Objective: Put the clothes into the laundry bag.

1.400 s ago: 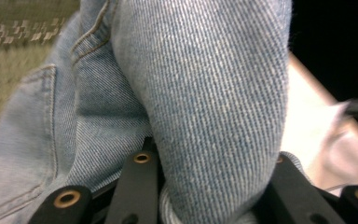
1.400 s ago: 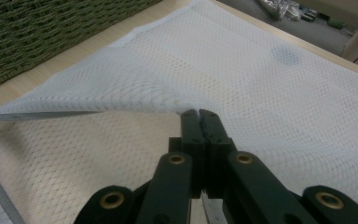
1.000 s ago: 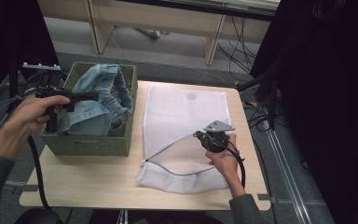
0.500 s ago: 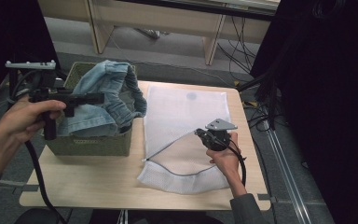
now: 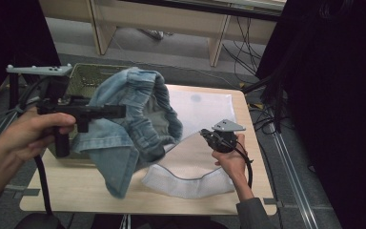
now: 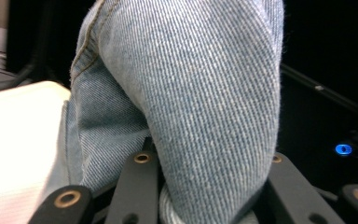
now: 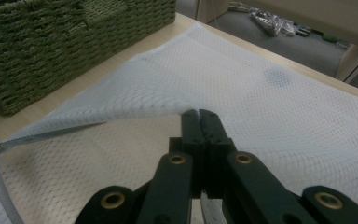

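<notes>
Table holds a white mesh laundry bag beside a green wicker basket. Denim jeans dangle above both, pinched by the left gripper; right gripper clamps the bag's upper edge, lifting it.

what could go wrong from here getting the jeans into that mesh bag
1. The left tongs grip one bunched fold of the jeans; the rest hangs loose, so the denim might slip out.
2. The right tongs pinch only the upper edge of the mesh bag; the thin net could pull free and the opening drop shut.
3. The dangling leg may drag on the table and miss the opening.
</notes>
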Motion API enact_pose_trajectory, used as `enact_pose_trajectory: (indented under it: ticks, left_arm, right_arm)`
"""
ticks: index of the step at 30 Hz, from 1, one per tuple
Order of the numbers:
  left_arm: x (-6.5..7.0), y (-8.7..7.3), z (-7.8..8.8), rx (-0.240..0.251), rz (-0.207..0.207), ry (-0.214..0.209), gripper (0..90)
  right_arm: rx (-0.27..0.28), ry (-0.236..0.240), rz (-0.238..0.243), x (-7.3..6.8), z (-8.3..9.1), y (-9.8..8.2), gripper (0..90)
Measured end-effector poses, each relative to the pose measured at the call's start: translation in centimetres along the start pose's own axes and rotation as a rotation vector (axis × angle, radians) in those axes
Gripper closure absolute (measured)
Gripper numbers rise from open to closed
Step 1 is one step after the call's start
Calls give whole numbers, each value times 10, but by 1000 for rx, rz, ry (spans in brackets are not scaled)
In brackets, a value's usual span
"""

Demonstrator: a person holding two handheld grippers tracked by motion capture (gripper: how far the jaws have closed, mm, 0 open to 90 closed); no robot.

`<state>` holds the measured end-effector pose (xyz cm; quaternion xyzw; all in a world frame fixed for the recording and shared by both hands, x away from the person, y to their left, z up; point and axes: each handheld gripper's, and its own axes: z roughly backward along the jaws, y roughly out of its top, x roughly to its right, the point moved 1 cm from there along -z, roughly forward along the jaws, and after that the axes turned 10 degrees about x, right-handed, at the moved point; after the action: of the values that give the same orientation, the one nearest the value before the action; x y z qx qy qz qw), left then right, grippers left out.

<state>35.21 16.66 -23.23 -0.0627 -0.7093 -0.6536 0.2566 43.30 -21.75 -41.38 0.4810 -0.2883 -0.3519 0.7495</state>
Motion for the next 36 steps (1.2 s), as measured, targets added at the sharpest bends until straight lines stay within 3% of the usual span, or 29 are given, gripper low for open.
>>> enact_pose_trajectory:
  ticks: [3,4,9,10,14,16,24,25,28,31,34,35,36]
  left_arm:
    - [5,-10,-12,-13,-4,-33,704]
    - [5,-14,-16,-14,8,-39,704]
    - [-4,-33,-35,-50,9,-39,704]
    - [-7,-37,-39,-52,13,-36,704]
    - [-21,-54,-54,-82,5,-16,703]
    - [-31,-64,-62,-82,29,-12,702]
    - [-67,-107,-97,-173,46,45,702]
    - [-70,-110,-101,-185,28,51,702]
    - [-71,-119,-114,-250,-78,100,699]
    - [-73,-130,-126,-294,-86,97,697]
    - [-74,-144,-140,-356,-153,126,693]
    - [-76,-148,-145,-372,-152,120,692]
    - [-77,-153,-148,-381,-117,119,691]
  right_arm:
    - [23,-10,-11,0,0,0,900]
    - [22,-5,6,3,0,0,900]
    - [5,6,17,5,2,1,900]
    - [31,-9,7,4,0,0,900]
    - [31,-6,3,5,1,0,900]
    - [26,-3,3,5,1,0,900]
    - [31,-7,-1,5,1,1,900]
    - [21,-1,1,6,2,1,900]
    - [33,-7,1,5,1,1,900]
    - [26,-4,-9,3,1,1,900]
    - [25,-8,-10,3,2,1,900]
    - [27,-8,-8,3,2,1,900]
    - [29,-10,-7,3,2,2,900]
